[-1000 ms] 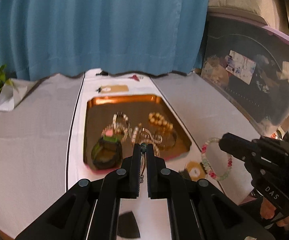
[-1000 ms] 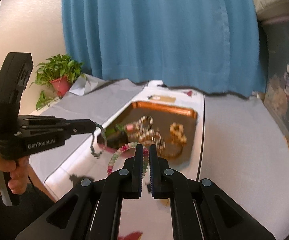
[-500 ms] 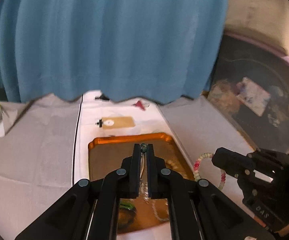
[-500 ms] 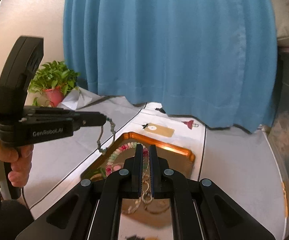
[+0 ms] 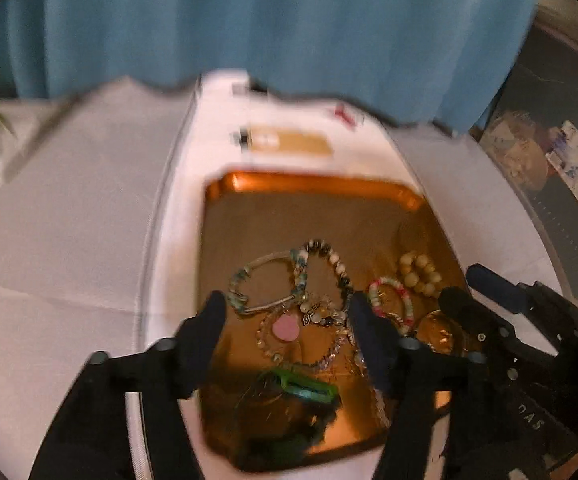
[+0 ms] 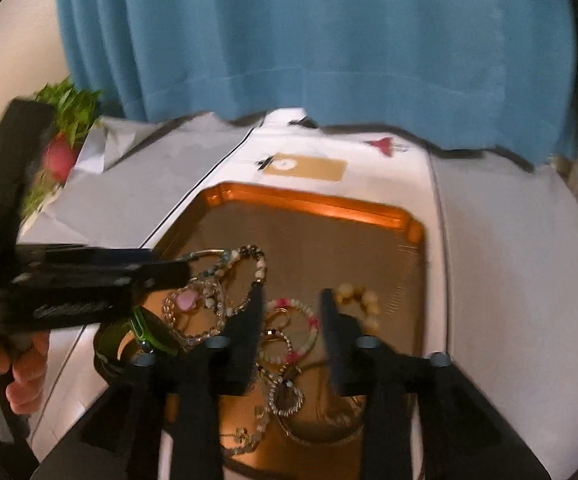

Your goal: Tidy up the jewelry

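Jewelry (image 5: pixel 309 312) lies heaped in the tray (image 5: pixel 313 184) — below both grippers' spread fingers. Left gripper (image 5: pixel 285 312) and right gripper (image 6: pixel 291 312) are opening — nothing is pinched between either pair.

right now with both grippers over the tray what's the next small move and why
Probably lift both grippers straight up and clear. The left gripper and right gripper are opening with nothing pinched, and the bracelets already lie in the tray, so rising avoids dragging the pile.
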A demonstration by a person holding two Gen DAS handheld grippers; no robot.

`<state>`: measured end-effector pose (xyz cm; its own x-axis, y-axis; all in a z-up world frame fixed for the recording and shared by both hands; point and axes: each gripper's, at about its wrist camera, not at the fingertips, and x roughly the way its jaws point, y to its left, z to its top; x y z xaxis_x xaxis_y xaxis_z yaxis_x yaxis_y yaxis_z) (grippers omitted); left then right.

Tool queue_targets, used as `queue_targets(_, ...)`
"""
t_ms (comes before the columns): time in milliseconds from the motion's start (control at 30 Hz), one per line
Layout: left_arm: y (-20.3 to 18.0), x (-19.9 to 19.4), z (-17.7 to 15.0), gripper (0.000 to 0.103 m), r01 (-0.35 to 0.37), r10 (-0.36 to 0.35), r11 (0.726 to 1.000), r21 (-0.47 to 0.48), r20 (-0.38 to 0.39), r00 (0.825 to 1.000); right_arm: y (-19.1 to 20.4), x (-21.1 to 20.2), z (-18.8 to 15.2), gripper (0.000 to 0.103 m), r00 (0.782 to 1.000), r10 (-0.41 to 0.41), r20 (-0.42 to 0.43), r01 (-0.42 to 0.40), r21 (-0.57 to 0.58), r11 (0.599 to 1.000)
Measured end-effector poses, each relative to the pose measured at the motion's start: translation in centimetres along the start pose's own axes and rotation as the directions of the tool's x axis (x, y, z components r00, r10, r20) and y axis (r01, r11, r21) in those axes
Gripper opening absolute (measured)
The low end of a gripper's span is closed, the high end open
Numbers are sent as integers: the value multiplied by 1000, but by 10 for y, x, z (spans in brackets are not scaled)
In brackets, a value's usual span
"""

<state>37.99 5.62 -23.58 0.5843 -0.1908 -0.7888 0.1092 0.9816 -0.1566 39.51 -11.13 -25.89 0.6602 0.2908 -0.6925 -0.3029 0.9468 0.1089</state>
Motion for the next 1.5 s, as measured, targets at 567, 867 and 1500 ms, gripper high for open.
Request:
queue_targets(567, -100, -310, -78, 98, -24, -2, 997, 71, 351, 936, 86, -304, -30, 79, 974, 35, 224, -33, -15, 999)
queue_targets(867, -128, -364, -155, 102, -104, 106, 994, -21, 221, 969, 114, -371, -90, 80, 995, -38, 92, 35, 30, 999)
queue_targets(1500, -163, -408, -180, 103, -231, 225, 973, 5, 203, 953, 116, -426, -117, 80, 992, -98, 75, 89, 121, 989)
